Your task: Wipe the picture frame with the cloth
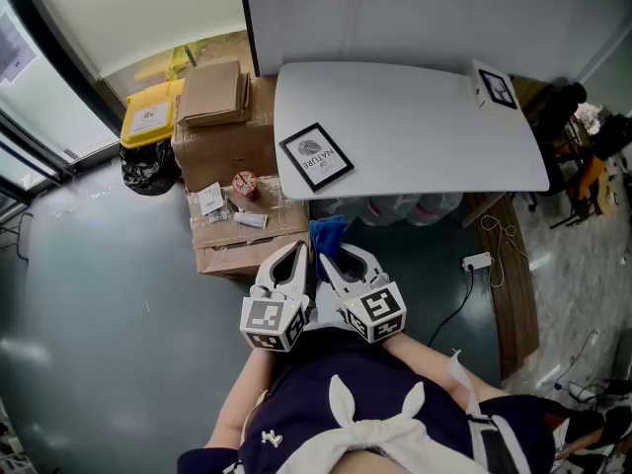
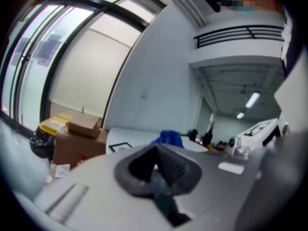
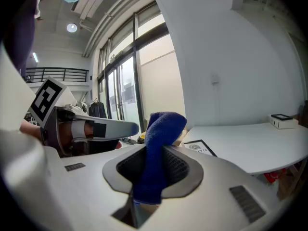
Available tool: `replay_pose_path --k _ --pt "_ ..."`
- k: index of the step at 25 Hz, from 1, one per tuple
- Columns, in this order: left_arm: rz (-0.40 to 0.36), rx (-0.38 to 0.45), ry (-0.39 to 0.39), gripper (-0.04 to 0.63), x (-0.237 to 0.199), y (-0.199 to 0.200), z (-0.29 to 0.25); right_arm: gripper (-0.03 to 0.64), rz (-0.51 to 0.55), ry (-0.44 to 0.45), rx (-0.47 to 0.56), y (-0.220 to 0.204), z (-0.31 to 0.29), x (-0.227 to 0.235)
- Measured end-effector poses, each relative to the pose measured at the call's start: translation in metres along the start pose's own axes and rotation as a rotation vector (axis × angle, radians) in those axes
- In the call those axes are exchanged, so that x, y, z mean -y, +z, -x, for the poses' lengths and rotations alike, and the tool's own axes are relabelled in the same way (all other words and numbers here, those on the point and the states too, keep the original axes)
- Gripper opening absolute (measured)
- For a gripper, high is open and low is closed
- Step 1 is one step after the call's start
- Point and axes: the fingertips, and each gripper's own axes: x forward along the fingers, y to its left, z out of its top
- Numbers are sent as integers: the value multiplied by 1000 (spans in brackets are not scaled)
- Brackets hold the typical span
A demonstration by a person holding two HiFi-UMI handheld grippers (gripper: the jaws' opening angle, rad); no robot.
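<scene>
A black picture frame (image 1: 316, 156) with a white print lies flat at the near left of the white table (image 1: 434, 136). Both grippers are held close to the person's body, short of the table's front edge. My right gripper (image 1: 333, 255) is shut on a blue cloth (image 1: 327, 232), which stands up out of its jaws (image 3: 161, 143). Beyond the cloth, the right gripper view shows the frame (image 3: 199, 148) on the table. My left gripper (image 1: 298, 253) is beside it, jaws shut with nothing between them (image 2: 156, 170). The left gripper view also catches the cloth (image 2: 168, 137) and the frame (image 2: 120, 147).
Cardboard boxes (image 1: 227, 126) are stacked left of the table, with small items on the lower one. A yellow bin (image 1: 150, 115) and a black bag (image 1: 148, 171) stand further left. A small box (image 1: 496, 89) sits on the table's far right corner. A power strip (image 1: 477, 261) lies on the floor.
</scene>
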Motion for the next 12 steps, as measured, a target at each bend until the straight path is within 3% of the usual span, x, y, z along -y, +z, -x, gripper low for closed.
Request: replay_pose_path --k 4,12 --pt "-11 31 -21 3 -5 6 -4 84 -7 -24 7 4 -6 9" --pt "-67 10 -49 3 -9 1 -19 84 -30 -40 -26 0 -21 20"
